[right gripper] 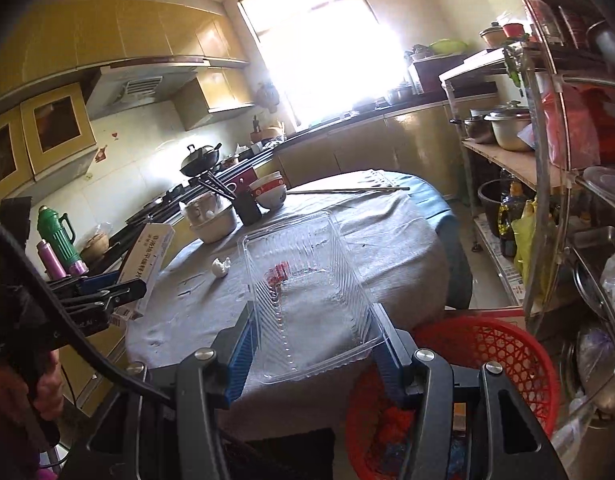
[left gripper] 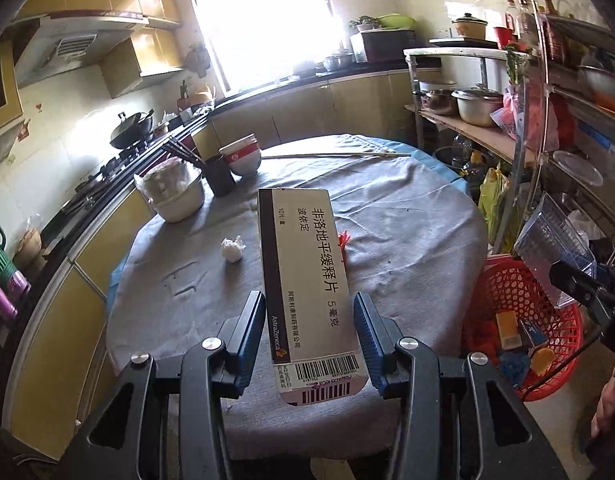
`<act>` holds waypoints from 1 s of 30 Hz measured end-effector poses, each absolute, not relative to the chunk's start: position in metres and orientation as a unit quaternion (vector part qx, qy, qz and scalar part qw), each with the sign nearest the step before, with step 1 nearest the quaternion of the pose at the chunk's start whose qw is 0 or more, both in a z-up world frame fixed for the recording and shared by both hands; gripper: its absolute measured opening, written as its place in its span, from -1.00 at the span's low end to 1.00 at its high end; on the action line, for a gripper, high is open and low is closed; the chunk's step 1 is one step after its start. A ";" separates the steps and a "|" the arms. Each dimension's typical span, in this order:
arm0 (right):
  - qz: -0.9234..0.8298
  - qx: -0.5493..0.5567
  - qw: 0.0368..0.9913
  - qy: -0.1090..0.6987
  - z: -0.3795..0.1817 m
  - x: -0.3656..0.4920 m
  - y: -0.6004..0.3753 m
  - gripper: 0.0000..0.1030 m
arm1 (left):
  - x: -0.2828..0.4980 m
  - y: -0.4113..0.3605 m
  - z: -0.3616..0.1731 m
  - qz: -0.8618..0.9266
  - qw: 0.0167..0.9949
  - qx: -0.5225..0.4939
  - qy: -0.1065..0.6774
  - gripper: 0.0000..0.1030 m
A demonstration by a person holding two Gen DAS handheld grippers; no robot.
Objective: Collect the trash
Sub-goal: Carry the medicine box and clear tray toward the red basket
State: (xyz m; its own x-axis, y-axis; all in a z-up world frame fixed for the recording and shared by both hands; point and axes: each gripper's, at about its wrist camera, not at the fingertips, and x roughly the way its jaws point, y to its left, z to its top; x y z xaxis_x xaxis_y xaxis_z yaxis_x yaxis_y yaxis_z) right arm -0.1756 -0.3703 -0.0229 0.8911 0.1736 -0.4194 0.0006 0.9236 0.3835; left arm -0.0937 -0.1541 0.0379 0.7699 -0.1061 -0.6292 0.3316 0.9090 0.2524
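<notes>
My left gripper is shut on a white medicine box and holds it above the grey-clothed round table. The box also shows in the right wrist view. My right gripper is shut on a clear plastic tray, held above the table's near right edge; it also shows in the left wrist view. A red mesh basket with several scraps in it stands on the floor right of the table, also in the right wrist view. A crumpled white tissue and a red scrap lie on the cloth.
At the table's far left stand a metal bowl, a dark cup with chopsticks and stacked bowls. A stick lies along the far edge. A counter with a wok runs left. Shelves with pots stand right.
</notes>
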 end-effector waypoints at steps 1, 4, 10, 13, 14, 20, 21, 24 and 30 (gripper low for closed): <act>0.044 0.192 0.953 0.228 -0.023 -0.177 -0.373 0.11 | -0.095 -0.157 0.038 -0.120 0.924 0.179 0.316 -0.08; 0.040 0.195 0.954 0.225 -0.022 -0.182 -0.377 0.11 | -0.098 -0.163 0.040 -0.125 0.924 0.186 0.311 -0.08; 0.034 0.200 0.954 0.222 -0.021 -0.189 -0.385 0.11 | -0.104 -0.175 0.042 -0.137 0.922 0.197 0.305 -0.08; 0.030 0.202 0.954 0.221 -0.021 -0.193 -0.388 0.11 | -0.107 -0.181 0.043 -0.142 0.920 0.202 0.303 -0.08; 0.030 0.203 0.953 0.221 -0.021 -0.194 -0.389 0.11 | -0.108 -0.183 0.043 -0.143 0.920 0.204 0.303 -0.08; 0.025 0.208 0.953 0.221 -0.022 -0.196 -0.396 0.11 | -0.111 -0.192 0.041 -0.151 0.917 0.211 0.303 -0.08; 0.024 0.209 0.952 0.221 -0.023 -0.198 -0.396 0.11 | -0.111 -0.194 0.041 -0.153 0.916 0.212 0.304 -0.08; 0.021 0.214 0.951 0.221 -0.024 -0.199 -0.401 0.11 | -0.114 -0.198 0.039 -0.156 0.915 0.217 0.303 -0.08; 0.013 0.225 0.948 0.225 -0.030 -0.203 -0.410 0.11 | -0.117 -0.208 0.035 -0.166 0.910 0.227 0.306 -0.08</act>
